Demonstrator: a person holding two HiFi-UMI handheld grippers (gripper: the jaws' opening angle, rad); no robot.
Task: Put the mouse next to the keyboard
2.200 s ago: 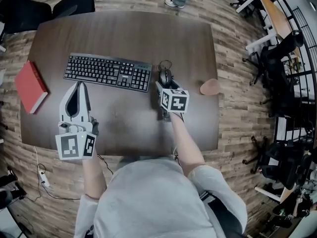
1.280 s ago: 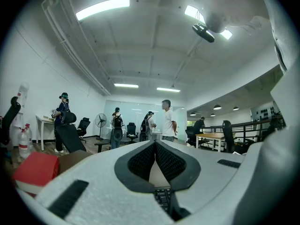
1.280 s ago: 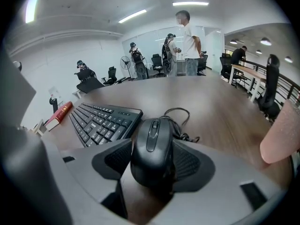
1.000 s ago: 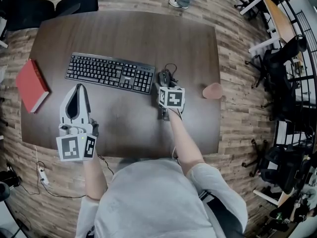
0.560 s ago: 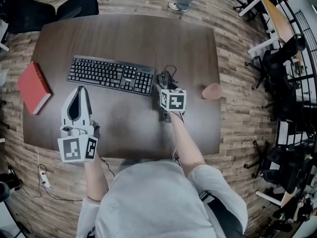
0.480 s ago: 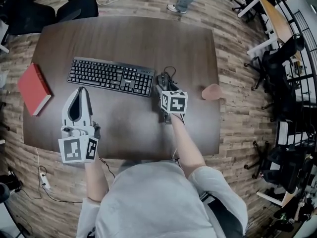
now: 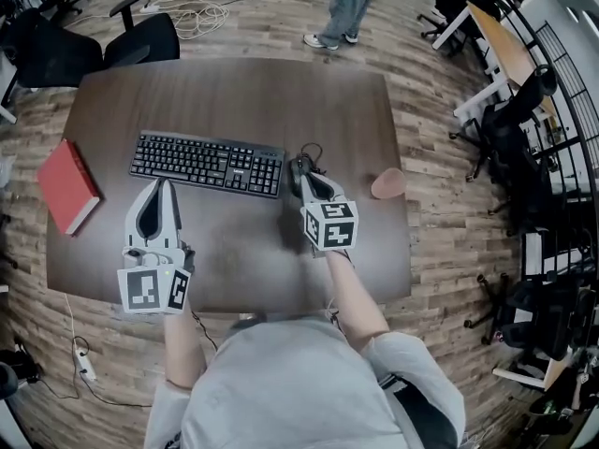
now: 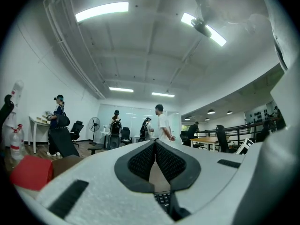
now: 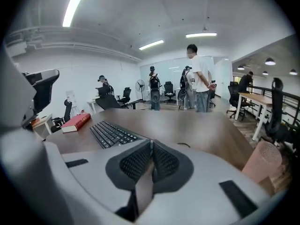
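The black keyboard [image 7: 208,164] lies across the middle of the dark table [image 7: 234,92]. A black mouse [image 7: 298,166] sits just off the keyboard's right end, its cable [image 7: 312,149] looped behind it. My right gripper [image 7: 303,179] is right behind the mouse, jaws closing until the pads touch, with nothing between them. In the right gripper view, the gripper [image 9: 151,145] hides the mouse; the keyboard [image 9: 112,133] and cable [image 9: 183,145] show. The left gripper [image 7: 161,188] rests shut and empty in front of the keyboard. Its pads meet in the left gripper view [image 8: 154,144].
A red book [image 7: 67,187] lies at the table's left edge, and a pink cup [image 7: 387,184] stands near the right edge. Office chairs [image 7: 140,36] stand behind the table. People's legs [image 7: 339,7] show on the wooden floor beyond the far edge.
My right gripper has drawn back toward me, off the mouse, which stays beside the keyboard. The left gripper has kept its place.
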